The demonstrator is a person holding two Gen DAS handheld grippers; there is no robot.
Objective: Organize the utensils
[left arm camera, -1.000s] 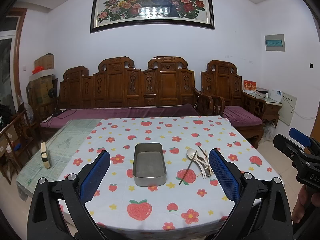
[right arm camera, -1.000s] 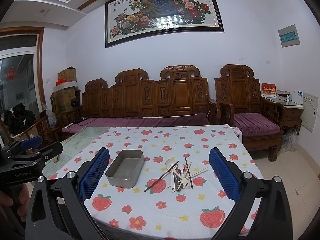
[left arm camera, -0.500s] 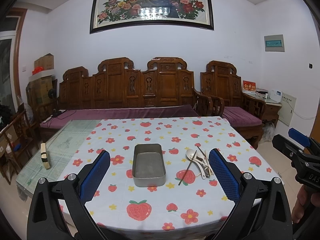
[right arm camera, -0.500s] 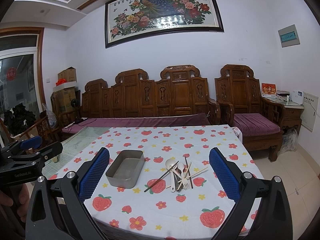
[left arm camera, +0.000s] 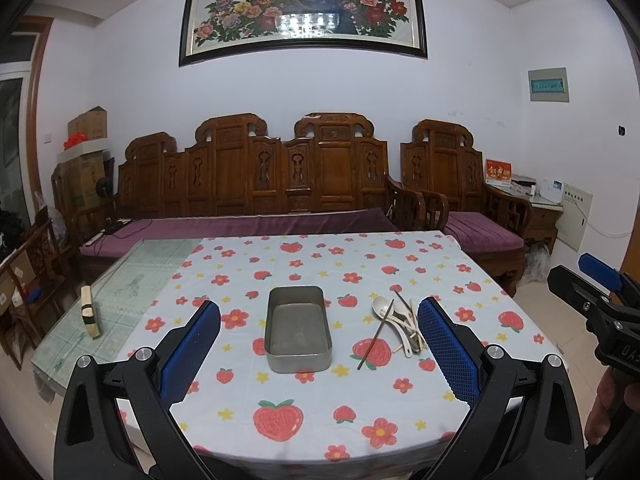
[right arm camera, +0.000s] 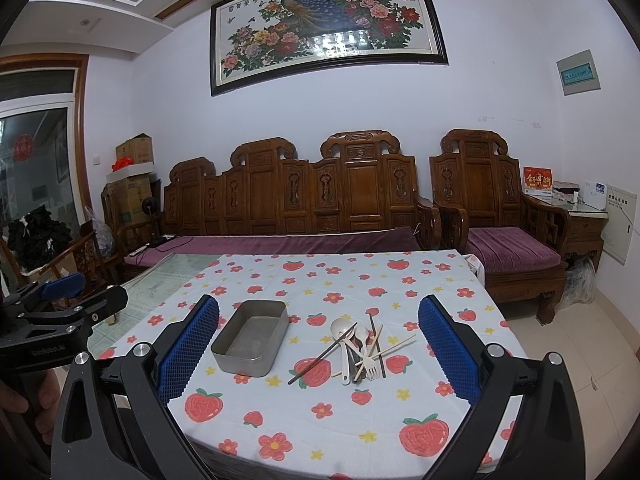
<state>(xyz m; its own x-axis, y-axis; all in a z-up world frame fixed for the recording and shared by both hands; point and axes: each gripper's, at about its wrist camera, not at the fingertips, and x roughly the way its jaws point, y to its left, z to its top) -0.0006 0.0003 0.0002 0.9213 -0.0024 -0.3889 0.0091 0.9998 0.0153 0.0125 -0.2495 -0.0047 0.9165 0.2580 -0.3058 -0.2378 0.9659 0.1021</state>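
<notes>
An empty grey metal box sits on the strawberry-print tablecloth. To its right lies a loose pile of utensils: white spoons, a fork, pale and dark chopsticks. My left gripper hangs open above the table's near edge, with nothing between its blue pads. My right gripper is open too, held back from the table, the box and pile framed between its fingers. Each gripper shows at the edge of the other's view.
A carved wooden sofa with purple cushions and a matching armchair stand behind the table. Bare glass tabletop lies left of the cloth, with a small wooden block standing on it. Boxes are stacked at the far left.
</notes>
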